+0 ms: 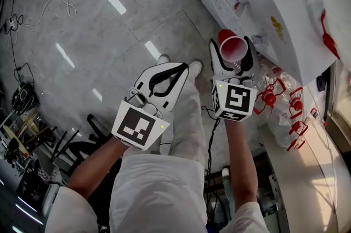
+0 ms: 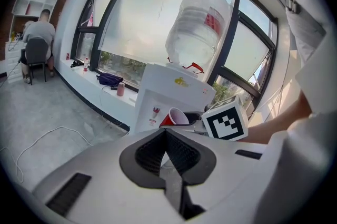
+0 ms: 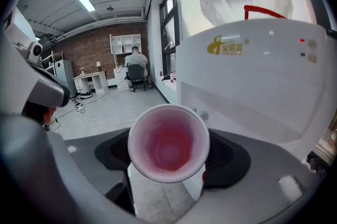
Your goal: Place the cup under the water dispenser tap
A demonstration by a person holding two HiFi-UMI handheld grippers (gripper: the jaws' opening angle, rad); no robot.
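Cup is clamped between the jaws of the right gripper, its open mouth tipped back toward that gripper's camera, with a pale rim and a red inside. It hangs in the air just in front of the white water dispenser, short of the red tap. The left gripper has its jaws pressed together on nothing, beside the right one above the grey floor.

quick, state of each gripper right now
left gripper: closed, nothing in it
right gripper: closed on the red cup
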